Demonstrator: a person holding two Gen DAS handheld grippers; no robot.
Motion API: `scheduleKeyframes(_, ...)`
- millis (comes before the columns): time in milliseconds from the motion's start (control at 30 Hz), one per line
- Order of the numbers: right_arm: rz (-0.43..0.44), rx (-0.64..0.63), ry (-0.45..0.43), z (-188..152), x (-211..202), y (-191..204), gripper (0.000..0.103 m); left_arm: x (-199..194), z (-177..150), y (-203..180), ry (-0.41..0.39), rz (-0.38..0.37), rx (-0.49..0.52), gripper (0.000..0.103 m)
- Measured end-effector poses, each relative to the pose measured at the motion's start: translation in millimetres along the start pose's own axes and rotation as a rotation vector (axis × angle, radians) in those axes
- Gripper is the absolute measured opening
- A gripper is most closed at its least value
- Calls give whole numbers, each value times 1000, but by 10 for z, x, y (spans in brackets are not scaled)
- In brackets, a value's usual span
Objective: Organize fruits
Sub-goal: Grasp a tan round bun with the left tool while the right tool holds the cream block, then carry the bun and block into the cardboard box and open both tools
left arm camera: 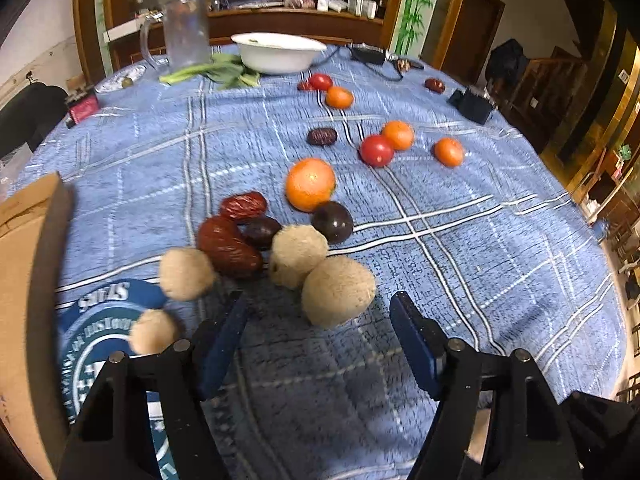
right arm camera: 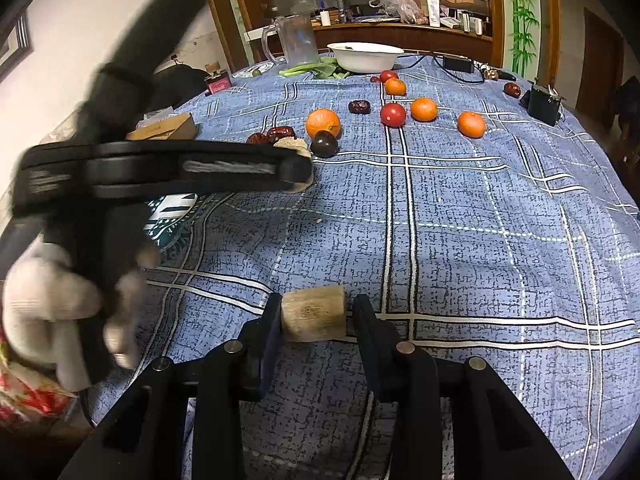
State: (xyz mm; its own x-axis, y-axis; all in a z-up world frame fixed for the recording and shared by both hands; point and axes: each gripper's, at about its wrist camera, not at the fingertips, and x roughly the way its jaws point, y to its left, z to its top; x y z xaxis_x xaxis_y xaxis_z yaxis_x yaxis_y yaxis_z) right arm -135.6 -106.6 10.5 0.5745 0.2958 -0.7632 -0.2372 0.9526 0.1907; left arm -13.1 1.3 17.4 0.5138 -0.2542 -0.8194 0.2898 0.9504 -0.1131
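In the left wrist view my left gripper (left arm camera: pixel 318 312) is open and empty, its fingers either side of a large tan round fruit (left arm camera: pixel 338 291). More tan fruits (left arm camera: pixel 298 255) (left arm camera: pixel 186 273) (left arm camera: pixel 153 331), red dates (left arm camera: pixel 228 246), a dark plum (left arm camera: pixel 332 222) and a big orange (left arm camera: pixel 310 184) cluster just beyond. Farther off lie tomatoes (left arm camera: pixel 376 150) and small oranges (left arm camera: pixel 398 135). In the right wrist view my right gripper (right arm camera: pixel 314 316) is shut on a tan stubby fruit (right arm camera: pixel 313 314) above the blue cloth (right arm camera: pixel 480 220). The left gripper body (right arm camera: pixel 160 170) crosses that view.
A white bowl (left arm camera: pixel 278 51), a glass mug (left arm camera: pixel 182 32) and green leaves (left arm camera: pixel 216 72) stand at the table's far side. A cardboard box (left arm camera: pixel 24 280) sits at the near left. Black chargers and a cable (left arm camera: pixel 472 104) lie at the far right.
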Motion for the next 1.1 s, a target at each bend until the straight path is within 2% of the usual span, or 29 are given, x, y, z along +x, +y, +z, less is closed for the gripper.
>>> scheduleKeyframes(67,4,0,1,2,12,2,38,37,-7,-37,-7,27,18,63)
scheduleKeyframes(100,4,-3,0,1,16,8,38,45,-11,-50,-9,44,28,53)
scheduleKeyframes(133,3,-6,-2,0,18,18,37,38,-14,-54,-12,41,34,47)
scheduleKeyframes(167,-1,-10,-4,1,21,29,37,24,-16,-56,-16,22,34,35)
scheduleKeyframes(200,-6,-14,-6,-1,20,38,36,9,-21,-57,-16,15,33,34)
scheduleKeyframes(433,-6,0,-32,13,-89,46,35,-320,-162,48,-51,-14,-1,34)
scheduleKeyframes(600,21,-8,-72,104,-291,153,35,-861,-328,352,-106,-39,-63,34)
scheduleKeyframes(733,66,-38,-92,253,-432,356,35,-1336,-409,679,-159,-30,-97,34)
scheduleKeyframes(933,173,-113,-126,700,-548,862,36,-1905,-376,1244,-215,45,-124,34)
scheduleKeyframes(1100,262,-166,-117,1249,-296,1461,36,-1880,-174,1897,-202,116,-197,35)
